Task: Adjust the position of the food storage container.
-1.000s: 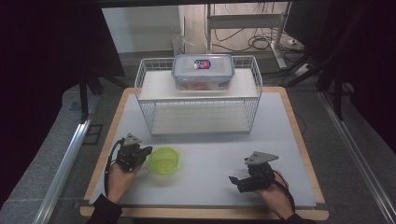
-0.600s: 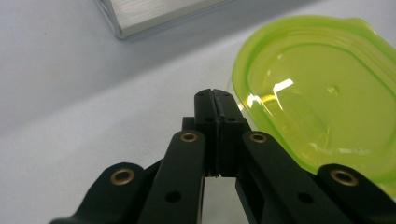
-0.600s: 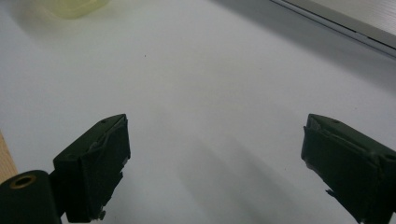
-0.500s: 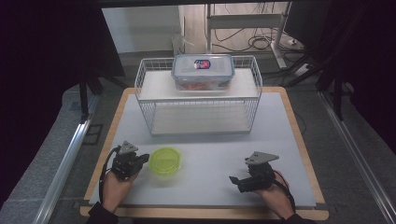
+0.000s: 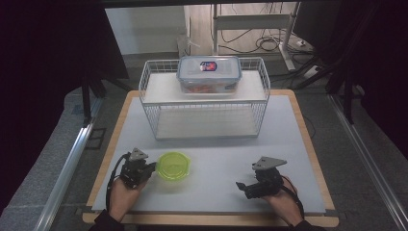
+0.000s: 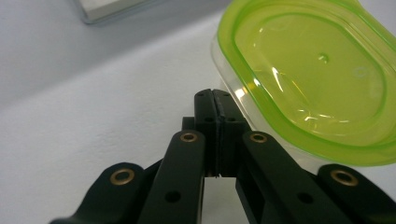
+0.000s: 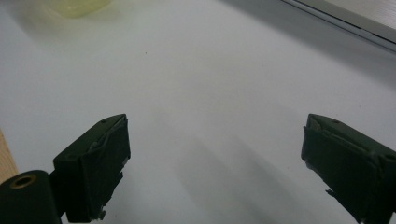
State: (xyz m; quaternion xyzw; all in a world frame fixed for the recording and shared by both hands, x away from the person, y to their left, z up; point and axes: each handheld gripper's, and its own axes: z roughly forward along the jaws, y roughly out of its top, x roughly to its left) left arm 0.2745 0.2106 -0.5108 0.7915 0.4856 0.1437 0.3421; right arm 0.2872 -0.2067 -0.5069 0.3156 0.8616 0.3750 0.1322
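A small clear container with a lime-green lid (image 5: 174,165) sits on the white mat at the front left. My left gripper (image 5: 153,167) lies just to its left, pointing at it. In the left gripper view the jaws (image 6: 215,93) are pressed together with nothing between them, their tips right beside the container (image 6: 308,74) wall; I cannot tell whether they touch it. My right gripper (image 5: 240,185) rests at the front right, pointing left. The right gripper view shows it (image 7: 215,120) wide open over bare mat.
A white wire rack (image 5: 204,103) stands at the back middle of the table. A clear box with a blue-rimmed lid (image 5: 209,73) sits on its top shelf. The wooden table edge (image 5: 308,139) frames the mat; a metal rail (image 5: 67,163) runs at the left.
My left gripper has drifted slightly toward the near edge while staying beside the green-lidded container. The right gripper and the container have not moved.
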